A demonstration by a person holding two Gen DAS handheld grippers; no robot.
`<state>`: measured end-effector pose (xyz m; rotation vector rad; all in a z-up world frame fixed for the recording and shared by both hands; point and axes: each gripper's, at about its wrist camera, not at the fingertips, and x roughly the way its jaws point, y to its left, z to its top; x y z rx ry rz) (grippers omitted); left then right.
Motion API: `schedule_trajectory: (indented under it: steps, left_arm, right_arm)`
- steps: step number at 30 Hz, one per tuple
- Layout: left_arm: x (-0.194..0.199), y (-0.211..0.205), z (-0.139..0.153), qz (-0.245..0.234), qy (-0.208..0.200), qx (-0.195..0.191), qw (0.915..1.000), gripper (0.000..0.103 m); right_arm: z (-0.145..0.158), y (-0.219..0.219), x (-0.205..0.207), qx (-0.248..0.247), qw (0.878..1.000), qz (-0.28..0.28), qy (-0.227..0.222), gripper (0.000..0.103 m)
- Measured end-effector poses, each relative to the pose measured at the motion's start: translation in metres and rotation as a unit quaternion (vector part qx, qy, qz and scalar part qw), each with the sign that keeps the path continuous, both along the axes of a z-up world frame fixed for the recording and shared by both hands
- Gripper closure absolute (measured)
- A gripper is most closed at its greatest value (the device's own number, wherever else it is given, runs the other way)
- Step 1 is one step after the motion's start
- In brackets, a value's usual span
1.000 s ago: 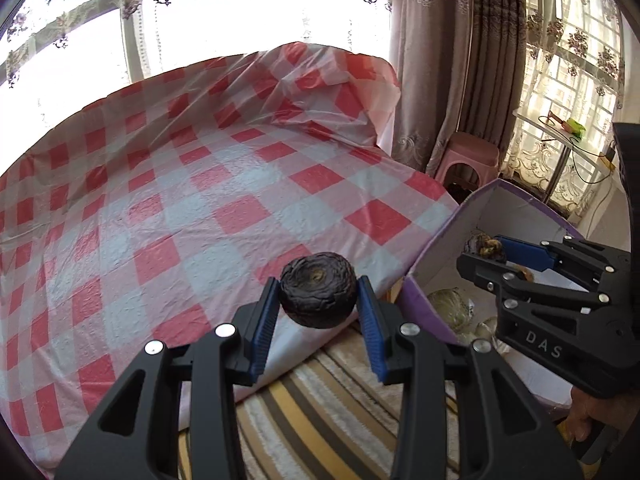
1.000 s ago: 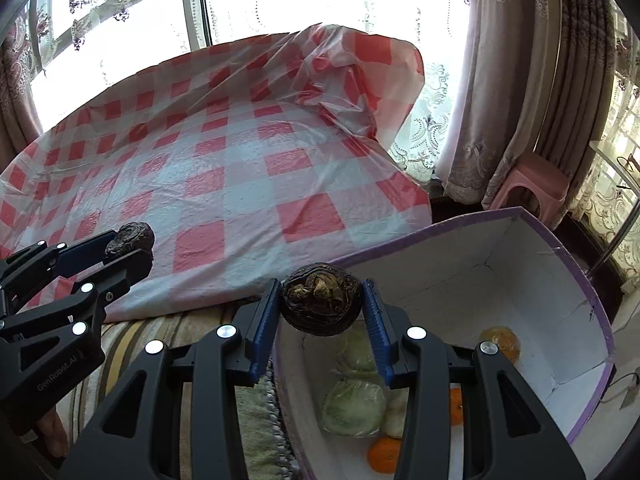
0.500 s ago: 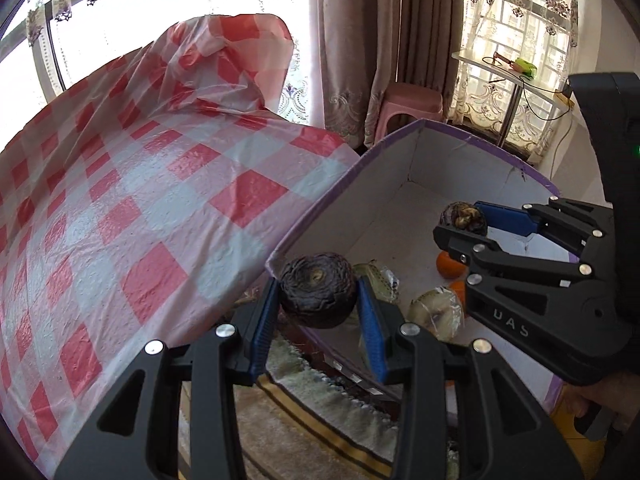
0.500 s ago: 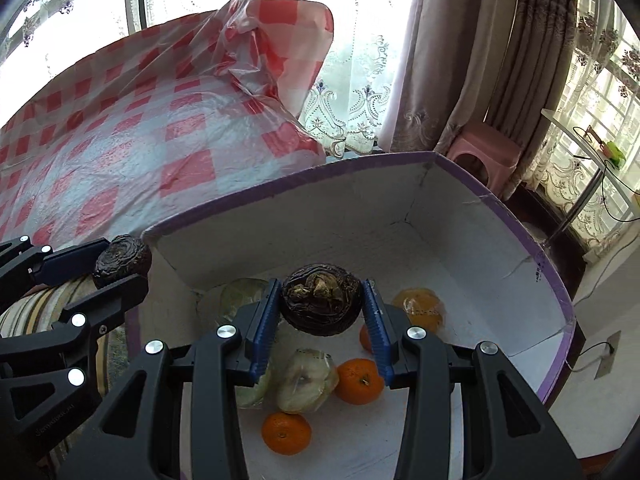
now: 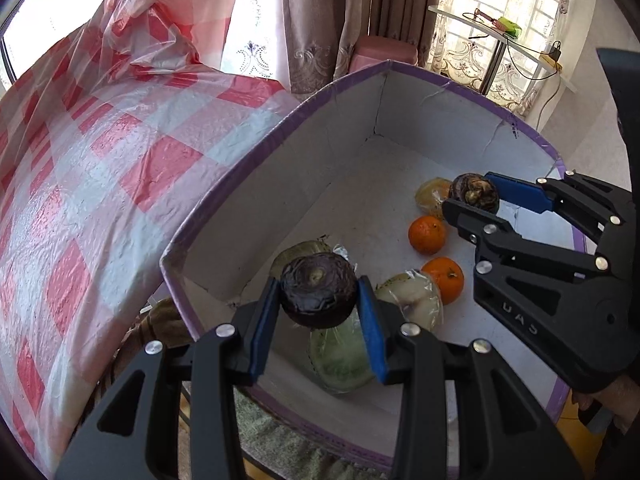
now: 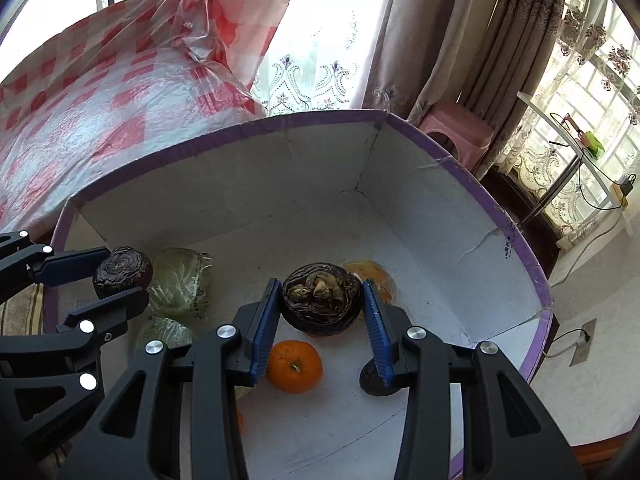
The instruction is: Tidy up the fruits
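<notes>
My left gripper is shut on a dark wrinkled fruit and holds it over the near left corner of the white box with a purple rim. My right gripper is shut on a second dark wrinkled fruit above the box's middle. Each gripper shows in the other's view, the right one and the left one. On the box floor lie oranges, wrapped pale green fruits and a dark fruit.
A table under a red and white checked plastic cloth stands to the left of the box. A pink stool, curtains and a glass side table stand behind. A striped cloth lies under the box's left corner.
Both grippers have swung right from over the checked table to above the box interior, each still holding its dark fruit. The box floor and its fruits have come fully into view.
</notes>
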<state>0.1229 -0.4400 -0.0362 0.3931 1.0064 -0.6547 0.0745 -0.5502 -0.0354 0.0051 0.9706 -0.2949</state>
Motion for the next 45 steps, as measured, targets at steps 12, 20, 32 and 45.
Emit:
schedule_trajectory:
  steps: [12, 20, 32, 45]
  left_arm:
    - [0.01, -0.015, -0.011, -0.004, 0.007, 0.018, 0.9998, 0.063]
    - [0.012, -0.025, -0.015, -0.006, -0.03, 0.058, 0.9979, 0.063]
    - [0.005, -0.029, -0.018, -0.025, -0.044, 0.072, 0.9962, 0.037]
    - [-0.023, 0.032, 0.025, 0.005, -0.005, -0.071, 0.9974, 0.023]
  right_arm:
    - [-0.004, -0.01, 0.006, -0.045, 0.999, -0.008, 0.028, 0.062]
    - [-0.007, -0.011, 0.009, -0.054, 0.998, -0.006, 0.038, 0.062]
    - [-0.001, -0.01, 0.006, -0.062, 0.998, -0.013, 0.023, 0.034]
    - [0.045, 0.01, -0.047, -0.053, 0.994, -0.068, -0.067, 0.019]
